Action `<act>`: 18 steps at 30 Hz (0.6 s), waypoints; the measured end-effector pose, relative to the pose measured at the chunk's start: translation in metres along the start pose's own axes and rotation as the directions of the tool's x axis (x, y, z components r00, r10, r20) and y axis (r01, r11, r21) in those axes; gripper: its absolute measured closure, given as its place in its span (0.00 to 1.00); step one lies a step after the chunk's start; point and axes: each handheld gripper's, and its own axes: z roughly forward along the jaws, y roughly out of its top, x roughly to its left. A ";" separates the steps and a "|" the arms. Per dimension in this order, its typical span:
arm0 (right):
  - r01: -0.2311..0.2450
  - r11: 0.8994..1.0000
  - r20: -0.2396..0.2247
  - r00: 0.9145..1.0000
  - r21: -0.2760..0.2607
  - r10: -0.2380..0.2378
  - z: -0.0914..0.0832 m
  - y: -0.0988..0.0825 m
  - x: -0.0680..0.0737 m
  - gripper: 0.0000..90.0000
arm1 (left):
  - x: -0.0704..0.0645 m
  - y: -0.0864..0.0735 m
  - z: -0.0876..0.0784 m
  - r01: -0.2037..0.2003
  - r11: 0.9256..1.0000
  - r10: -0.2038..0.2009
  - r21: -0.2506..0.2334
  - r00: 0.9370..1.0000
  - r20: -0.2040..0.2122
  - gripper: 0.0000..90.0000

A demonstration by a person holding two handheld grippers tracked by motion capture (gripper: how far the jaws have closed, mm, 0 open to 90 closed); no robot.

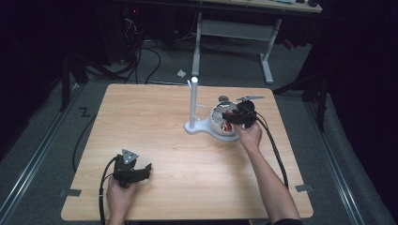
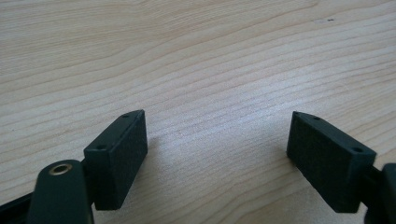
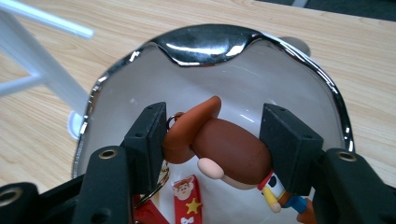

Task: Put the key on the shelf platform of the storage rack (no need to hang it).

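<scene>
Brown cowboy-hat figurine keychain [image 3: 224, 147]: clamped between my right gripper [image 3: 219, 140] pads, inside the silver-rimmed bowl [image 3: 205, 42], table's 2 o'clock. Step: lifting out, I judge. Next: rise straight, clearing rim. Left gripper [image 2: 217, 154]: jaws open, empty, 7 o'clock.

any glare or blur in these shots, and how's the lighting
Right gripper view: glare on the bowl rim, white stand blurred. Left gripper view: soft sheen on the table. High view: table lit, surroundings dark.

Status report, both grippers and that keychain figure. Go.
Left gripper open, idle over table. Right gripper shut on cowboy figure inside silver-rimmed bowl. White stand close alongside.
</scene>
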 end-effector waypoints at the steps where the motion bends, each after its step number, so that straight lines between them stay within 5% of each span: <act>1: -0.001 1.000 -0.001 1.000 0.001 0.001 0.000 0.000 0.000 0.48 | 0.000 0.000 0.000 -0.001 1.000 0.001 -0.001 1.000 0.000 0.23; 18: 0.011 1.000 0.002 1.000 0.002 -0.011 0.004 -0.001 0.000 0.45 | 0.001 0.000 0.000 -0.011 1.000 0.011 -0.005 1.000 0.004 0.24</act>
